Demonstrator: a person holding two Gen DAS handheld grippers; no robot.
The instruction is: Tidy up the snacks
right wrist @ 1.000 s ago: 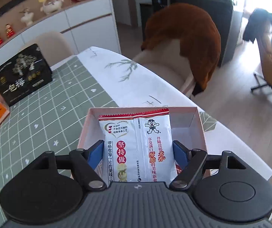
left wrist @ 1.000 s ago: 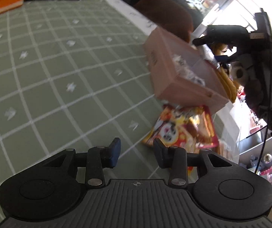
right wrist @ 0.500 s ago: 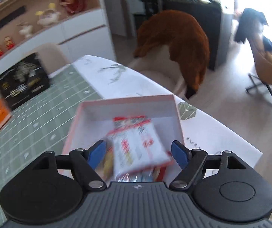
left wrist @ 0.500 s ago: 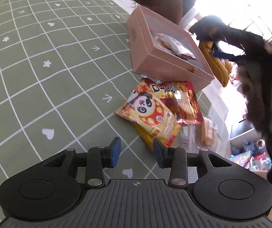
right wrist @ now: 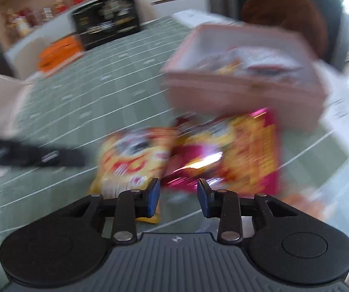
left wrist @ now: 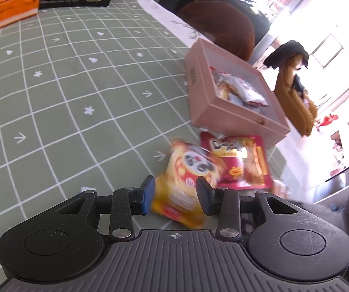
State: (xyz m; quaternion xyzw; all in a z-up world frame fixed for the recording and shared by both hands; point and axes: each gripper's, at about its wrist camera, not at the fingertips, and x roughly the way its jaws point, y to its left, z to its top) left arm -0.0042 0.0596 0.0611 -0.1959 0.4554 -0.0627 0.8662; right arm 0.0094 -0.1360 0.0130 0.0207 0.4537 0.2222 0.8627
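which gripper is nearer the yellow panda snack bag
Left. The left gripper has the yellow panda bag between its jaws; the right gripper hovers beside it.

Light: bright daylight from windows [left wrist: 330, 48] at two o'clock, blown out white
Left view: mostly sharp; yellow panda packet [left wrist: 189, 182] smeared
Right view: heavy motion blur all over; only the fingers [right wrist: 153, 196] crisp
Glare: hot streak on red packet [right wrist: 225, 155]
Edges: fisheye bends the surface [left wrist: 77, 85] grid

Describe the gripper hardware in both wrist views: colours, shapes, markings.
Left gripper and right gripper look identical: black linkage arms with silver pivot pins, blue pads on the fingertips, two round black housings, and a ribbed grey body with a small crosshair mark. No cables or sleeves visible.
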